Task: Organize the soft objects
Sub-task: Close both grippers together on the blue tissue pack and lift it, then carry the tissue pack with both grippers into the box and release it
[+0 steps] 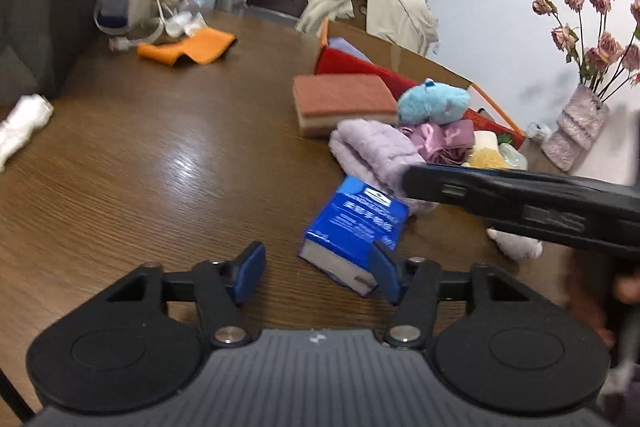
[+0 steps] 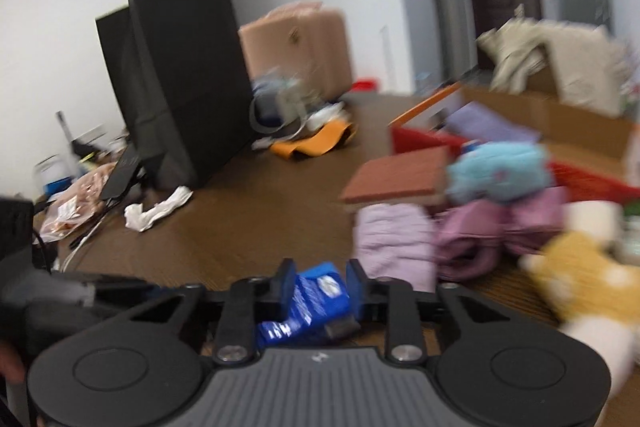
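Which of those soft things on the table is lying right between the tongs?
The blue tissue pack: it sits between the right tongs. The lilac glove, blue plush toy and sponge lie farther off, by the box.

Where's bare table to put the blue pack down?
Free: the wide patch of table between orange cloth, white rag and sponge. Crowded: the soft pile by the box, right of the blue pack.
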The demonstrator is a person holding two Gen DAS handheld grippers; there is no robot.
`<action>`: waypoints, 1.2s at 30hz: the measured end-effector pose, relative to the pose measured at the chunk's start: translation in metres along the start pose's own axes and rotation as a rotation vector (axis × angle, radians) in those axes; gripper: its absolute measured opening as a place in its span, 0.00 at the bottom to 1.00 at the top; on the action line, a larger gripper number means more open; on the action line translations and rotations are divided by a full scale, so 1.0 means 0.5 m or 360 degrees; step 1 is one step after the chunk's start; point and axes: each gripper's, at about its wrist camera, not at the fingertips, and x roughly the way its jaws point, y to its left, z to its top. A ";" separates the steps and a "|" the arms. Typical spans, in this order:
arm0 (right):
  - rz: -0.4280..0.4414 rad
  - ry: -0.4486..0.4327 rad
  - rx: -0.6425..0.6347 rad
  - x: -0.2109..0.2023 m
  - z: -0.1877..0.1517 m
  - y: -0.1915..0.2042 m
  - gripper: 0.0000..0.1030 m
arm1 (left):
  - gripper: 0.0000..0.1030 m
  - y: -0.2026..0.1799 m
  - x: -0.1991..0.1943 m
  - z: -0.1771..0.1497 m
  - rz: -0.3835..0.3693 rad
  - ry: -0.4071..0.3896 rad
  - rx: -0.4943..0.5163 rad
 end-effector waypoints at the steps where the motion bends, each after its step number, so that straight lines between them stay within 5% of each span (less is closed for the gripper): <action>1: 0.0032 0.0037 0.0004 0.025 0.008 -0.002 0.22 | 0.51 0.002 0.005 0.001 -0.0030 0.0009 -0.0025; 6: -0.0018 0.0132 0.0001 0.076 0.005 -0.008 0.22 | 0.36 0.031 0.021 0.016 -0.0166 0.0040 -0.0120; 14: -0.0012 0.0136 0.0288 0.010 -0.047 -0.033 0.25 | 0.38 0.073 0.027 0.033 -0.0308 0.0073 -0.0300; 22: -0.0013 0.0096 0.0340 0.031 -0.052 -0.037 0.22 | 0.28 0.057 0.034 0.031 -0.0255 0.0093 -0.0294; 28: -0.0029 0.0084 0.0352 -0.048 -0.081 0.001 0.18 | 0.25 0.018 -0.035 0.007 -0.0308 0.0054 -0.0175; 36: -0.0168 -0.0178 0.0339 -0.217 -0.103 0.025 0.16 | 0.25 -0.086 -0.096 0.011 -0.0498 -0.0045 -0.0016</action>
